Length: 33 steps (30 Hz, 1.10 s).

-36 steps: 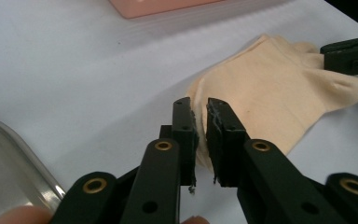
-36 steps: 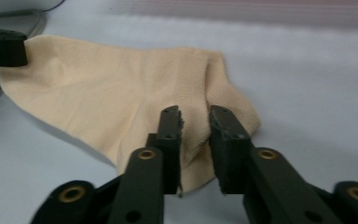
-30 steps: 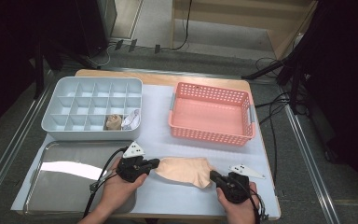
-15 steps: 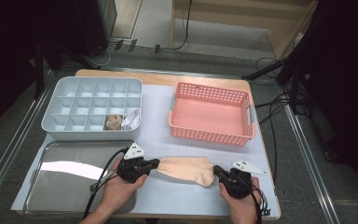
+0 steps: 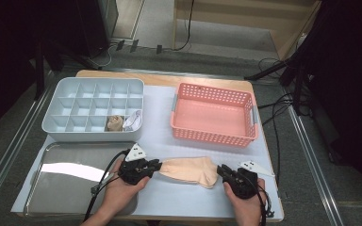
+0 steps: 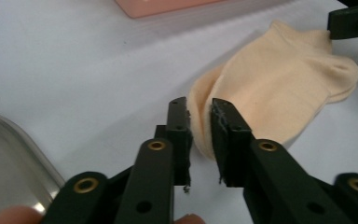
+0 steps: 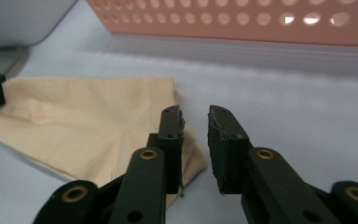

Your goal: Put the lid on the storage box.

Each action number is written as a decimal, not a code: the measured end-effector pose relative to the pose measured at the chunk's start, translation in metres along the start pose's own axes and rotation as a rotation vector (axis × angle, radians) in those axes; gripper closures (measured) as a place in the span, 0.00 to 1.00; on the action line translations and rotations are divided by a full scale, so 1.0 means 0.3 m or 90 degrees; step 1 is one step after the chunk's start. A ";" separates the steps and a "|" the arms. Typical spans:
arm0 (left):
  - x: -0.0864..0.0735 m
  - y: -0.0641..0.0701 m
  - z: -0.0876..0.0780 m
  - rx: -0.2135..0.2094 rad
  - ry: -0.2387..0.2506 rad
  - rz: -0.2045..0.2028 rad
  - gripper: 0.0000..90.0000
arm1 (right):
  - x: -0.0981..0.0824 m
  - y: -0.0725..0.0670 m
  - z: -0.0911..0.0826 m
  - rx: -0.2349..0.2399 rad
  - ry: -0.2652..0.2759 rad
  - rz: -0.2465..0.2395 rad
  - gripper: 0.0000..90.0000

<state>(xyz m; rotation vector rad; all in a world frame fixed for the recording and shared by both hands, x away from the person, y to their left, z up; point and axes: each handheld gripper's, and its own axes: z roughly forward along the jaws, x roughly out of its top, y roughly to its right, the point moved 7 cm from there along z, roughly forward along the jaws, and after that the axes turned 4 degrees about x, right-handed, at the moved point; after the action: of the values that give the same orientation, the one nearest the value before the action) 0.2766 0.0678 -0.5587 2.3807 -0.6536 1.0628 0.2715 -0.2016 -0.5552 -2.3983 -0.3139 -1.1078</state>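
My two grippers (image 5: 156,165) (image 5: 222,169) had just opened off the soft, floppy sock (image 5: 188,169), best pinched at its ends.

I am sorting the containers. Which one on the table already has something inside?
The grey divided organiser box: two front compartments hold rolled socks. The pink basket and metal tray hold nothing.

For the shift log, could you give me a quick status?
Both grippers, left and right: jaws just opening, letting go. Sock flat on table. Nothing in the way.
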 end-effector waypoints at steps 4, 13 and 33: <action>0.008 -0.002 -0.009 0.001 0.012 -0.009 0.79 | -0.008 0.023 -0.036 -0.011 0.027 0.039 0.67; -0.010 0.005 0.004 0.000 -0.009 -0.006 0.81 | -0.058 -0.016 0.013 0.015 -0.025 0.047 0.61; -0.019 0.015 0.005 -0.009 -0.013 -0.003 0.86 | -0.041 -0.016 -0.005 0.008 -0.020 0.046 0.98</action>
<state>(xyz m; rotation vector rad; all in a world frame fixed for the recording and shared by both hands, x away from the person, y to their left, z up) 0.2715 0.0648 -0.5629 2.3824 -0.6600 1.0304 0.2606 -0.1984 -0.5623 -2.3991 -0.2425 -1.0337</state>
